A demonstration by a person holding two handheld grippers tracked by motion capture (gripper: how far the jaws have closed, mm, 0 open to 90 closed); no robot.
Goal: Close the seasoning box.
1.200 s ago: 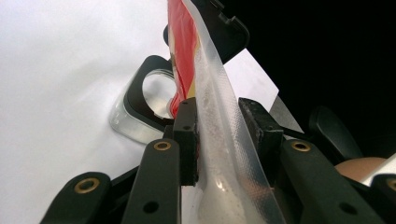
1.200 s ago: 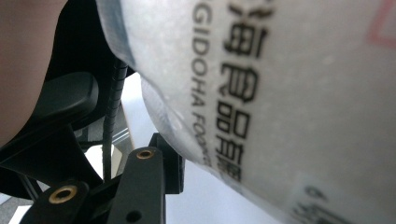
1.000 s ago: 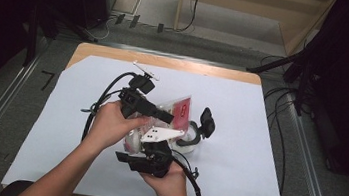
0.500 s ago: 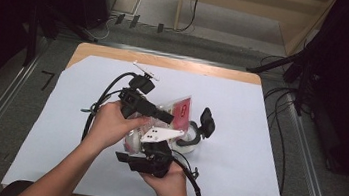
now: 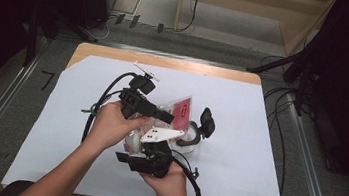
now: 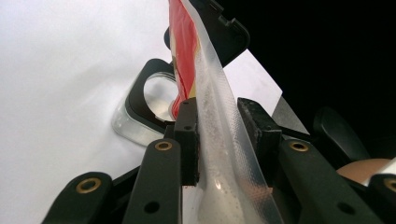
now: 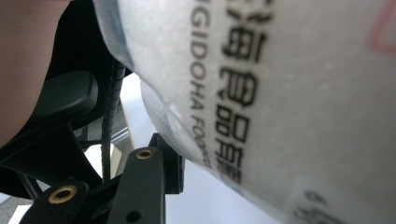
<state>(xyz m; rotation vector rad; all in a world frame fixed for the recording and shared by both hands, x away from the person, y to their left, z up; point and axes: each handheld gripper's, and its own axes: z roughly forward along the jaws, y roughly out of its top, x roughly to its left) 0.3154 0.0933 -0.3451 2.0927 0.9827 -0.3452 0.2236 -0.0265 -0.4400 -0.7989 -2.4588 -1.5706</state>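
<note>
A clear plastic bag (image 5: 181, 110) with a red label and white contents hangs above the white sheet, held between both grippers. My left gripper (image 5: 170, 119) reaches in from the left and is shut on the bag's clear sealed edge (image 6: 219, 140); both pads press on it. My right gripper (image 5: 150, 144) comes up from below under its grey plate and is shut on the bag's bulky body (image 7: 280, 93). Its left pad (image 7: 170, 163) lies against the printed film, and the bag hides its right jaw. A glass container (image 5: 191, 141) with a black hinged lid stands just right of the bag.
A white sheet (image 5: 233, 176) covers the wooden table (image 5: 167, 61). The container (image 6: 140, 107) lies just beyond the left jaws. Black cables (image 5: 105, 94) trail from both grippers. Metal rails run along both sides of the table, and dark equipment stands at the right.
</note>
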